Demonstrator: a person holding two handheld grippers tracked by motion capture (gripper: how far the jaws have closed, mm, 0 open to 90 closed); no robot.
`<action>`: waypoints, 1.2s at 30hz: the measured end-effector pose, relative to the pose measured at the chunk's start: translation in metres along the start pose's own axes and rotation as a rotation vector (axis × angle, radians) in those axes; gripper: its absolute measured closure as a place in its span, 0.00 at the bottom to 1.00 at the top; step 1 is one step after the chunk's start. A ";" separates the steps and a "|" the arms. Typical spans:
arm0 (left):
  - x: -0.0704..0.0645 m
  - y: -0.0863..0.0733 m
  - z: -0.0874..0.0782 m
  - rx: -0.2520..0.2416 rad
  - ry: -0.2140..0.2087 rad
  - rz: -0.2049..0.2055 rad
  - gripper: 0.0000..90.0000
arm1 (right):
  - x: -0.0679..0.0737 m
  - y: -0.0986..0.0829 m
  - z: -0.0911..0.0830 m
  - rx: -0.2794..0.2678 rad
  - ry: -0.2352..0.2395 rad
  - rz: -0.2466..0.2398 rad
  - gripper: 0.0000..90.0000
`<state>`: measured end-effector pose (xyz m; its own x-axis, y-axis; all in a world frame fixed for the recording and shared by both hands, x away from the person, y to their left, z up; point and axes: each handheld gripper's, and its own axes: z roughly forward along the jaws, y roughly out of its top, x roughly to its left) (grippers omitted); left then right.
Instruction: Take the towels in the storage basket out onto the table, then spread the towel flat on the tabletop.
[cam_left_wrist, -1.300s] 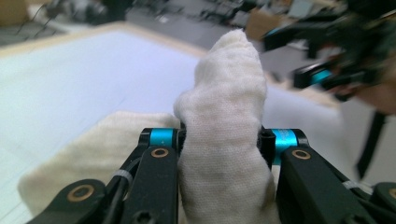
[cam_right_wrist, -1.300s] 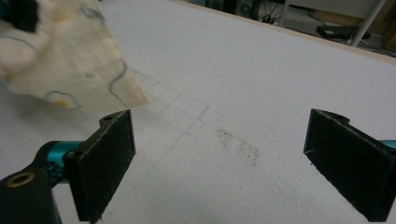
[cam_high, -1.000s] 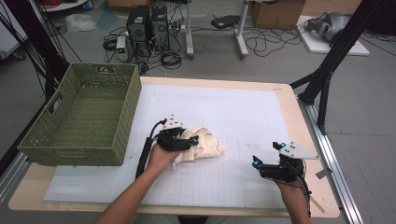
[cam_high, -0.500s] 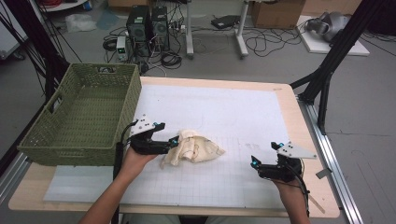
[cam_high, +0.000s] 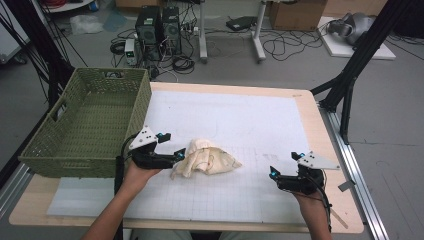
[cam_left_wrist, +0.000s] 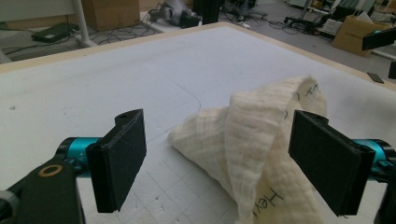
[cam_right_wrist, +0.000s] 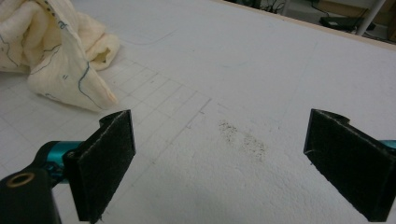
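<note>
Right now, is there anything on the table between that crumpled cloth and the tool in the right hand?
Nothing but bare white mat between cloth and right tool, seen from the high view.

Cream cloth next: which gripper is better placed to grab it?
Left. The left gripper sits at the cream cloth, jaws open around a fold; the right gripper is open over bare mat, apart.
</note>
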<state>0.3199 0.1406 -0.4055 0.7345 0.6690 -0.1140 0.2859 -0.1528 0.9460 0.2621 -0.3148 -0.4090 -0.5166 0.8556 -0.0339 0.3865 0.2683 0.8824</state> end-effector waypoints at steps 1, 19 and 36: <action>0.000 0.000 0.000 0.000 0.000 0.000 0.22 | 0.001 0.000 0.000 0.001 0.003 0.001 0.09; -0.005 0.007 0.002 -0.007 -0.033 0.017 0.22 | 0.000 -0.001 0.000 0.005 0.001 0.006 0.09; -0.030 0.039 0.049 0.110 -0.188 0.095 0.34 | -0.002 -0.004 -0.005 0.005 -0.006 0.010 0.09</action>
<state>0.3393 0.0789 -0.3803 0.8601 0.5022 -0.0898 0.2677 -0.2943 0.9174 0.2574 -0.3201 -0.4102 -0.5083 0.8607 -0.0276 0.3951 0.2616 0.8806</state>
